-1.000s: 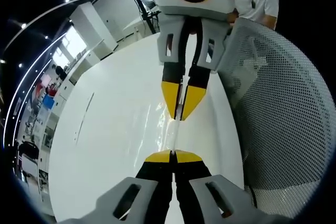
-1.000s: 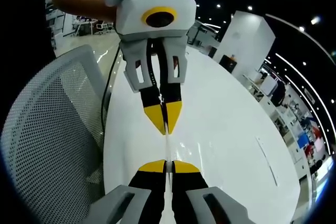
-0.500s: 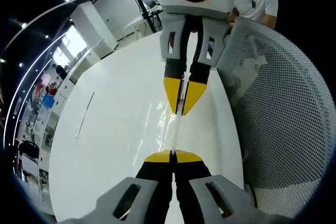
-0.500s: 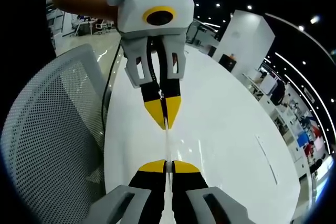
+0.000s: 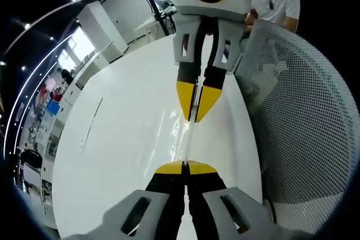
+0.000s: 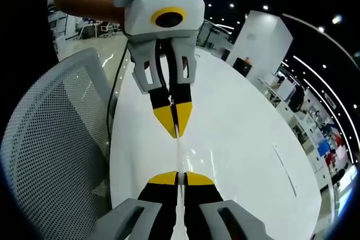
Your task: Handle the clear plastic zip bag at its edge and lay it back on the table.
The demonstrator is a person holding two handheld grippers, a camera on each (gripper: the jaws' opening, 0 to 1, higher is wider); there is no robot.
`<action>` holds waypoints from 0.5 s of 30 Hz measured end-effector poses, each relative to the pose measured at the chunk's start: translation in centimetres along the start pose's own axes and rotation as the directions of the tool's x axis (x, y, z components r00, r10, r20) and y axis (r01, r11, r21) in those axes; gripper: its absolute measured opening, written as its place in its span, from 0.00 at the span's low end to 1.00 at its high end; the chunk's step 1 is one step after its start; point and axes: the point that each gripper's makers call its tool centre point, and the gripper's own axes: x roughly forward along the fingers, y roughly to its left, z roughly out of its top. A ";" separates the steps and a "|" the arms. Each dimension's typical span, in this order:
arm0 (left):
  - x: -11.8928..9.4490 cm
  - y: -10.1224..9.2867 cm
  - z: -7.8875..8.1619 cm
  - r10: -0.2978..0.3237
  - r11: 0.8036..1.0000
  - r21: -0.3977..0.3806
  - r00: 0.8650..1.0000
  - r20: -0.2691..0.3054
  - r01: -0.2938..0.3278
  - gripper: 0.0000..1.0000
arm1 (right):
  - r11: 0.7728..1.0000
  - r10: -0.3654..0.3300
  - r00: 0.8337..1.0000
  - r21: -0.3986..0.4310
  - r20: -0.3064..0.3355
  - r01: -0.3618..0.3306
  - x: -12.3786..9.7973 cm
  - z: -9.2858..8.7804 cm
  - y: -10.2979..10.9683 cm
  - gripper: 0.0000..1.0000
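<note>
The left hand-held gripper (image 5: 185, 165) is seen clamped tight on one end of the clear plastic zip bag (image 5: 190, 139), its yellow tips pressed together. The bag is stretched edge-on, a thin glinting strip held above the white table (image 5: 124, 139). At its far end the right hand-held gripper (image 5: 196, 120) is closed on the bag's other edge. To the right, a grey mesh chair (image 5: 306, 122) is drawn up against the table's rim.
</note>
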 end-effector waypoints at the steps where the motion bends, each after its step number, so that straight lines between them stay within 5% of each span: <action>1: 0.0 0.0 0.0 0.000 1.000 0.001 1.000 -0.001 0.000 0.00 | 1.000 0.000 1.000 -0.001 -0.001 0.000 0.0 0.0 0.0 0.00; 15: 0.0 0.1 0.0 0.004 1.000 -0.003 1.000 0.002 -0.004 0.00 | 1.000 -0.004 1.000 0.003 -0.002 0.004 0.0 0.0 -0.1 0.00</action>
